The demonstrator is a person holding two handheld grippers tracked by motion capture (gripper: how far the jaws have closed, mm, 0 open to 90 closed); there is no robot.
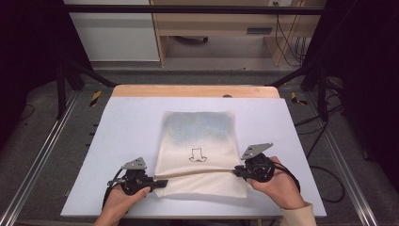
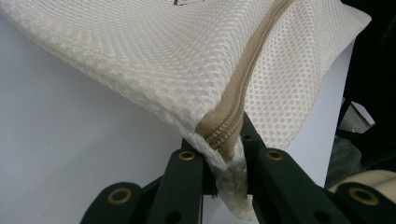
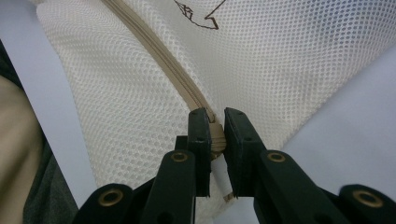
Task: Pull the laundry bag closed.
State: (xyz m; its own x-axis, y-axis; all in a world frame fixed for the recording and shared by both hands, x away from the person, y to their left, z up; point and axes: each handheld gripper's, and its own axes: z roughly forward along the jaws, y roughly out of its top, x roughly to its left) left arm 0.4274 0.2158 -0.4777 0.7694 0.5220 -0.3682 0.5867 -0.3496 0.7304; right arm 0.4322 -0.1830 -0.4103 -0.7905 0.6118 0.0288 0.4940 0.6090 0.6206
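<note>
A cream mesh bag (image 1: 200, 141) with a small dark line drawing (image 1: 197, 155) lies flat in the middle of the white table (image 1: 131, 132). A tan zipper (image 1: 202, 171) runs across its near part. My left gripper (image 1: 162, 183) is shut on the bag's left edge at the zipper's end (image 2: 219, 135). My right gripper (image 1: 237, 170) is shut on the opposite end of the zipper (image 3: 215, 135). The zipper stretches taut between them, lifting the mesh (image 2: 140, 51) slightly off the table. The mesh (image 3: 280, 60) spreads out beyond the right jaws.
A wooden strip (image 1: 195, 91) borders the table's far edge. Metal rails (image 1: 42, 150) flank the table, with cables (image 1: 324, 183) on the floor at right. White and wooden furniture (image 1: 211, 28) stands beyond.
</note>
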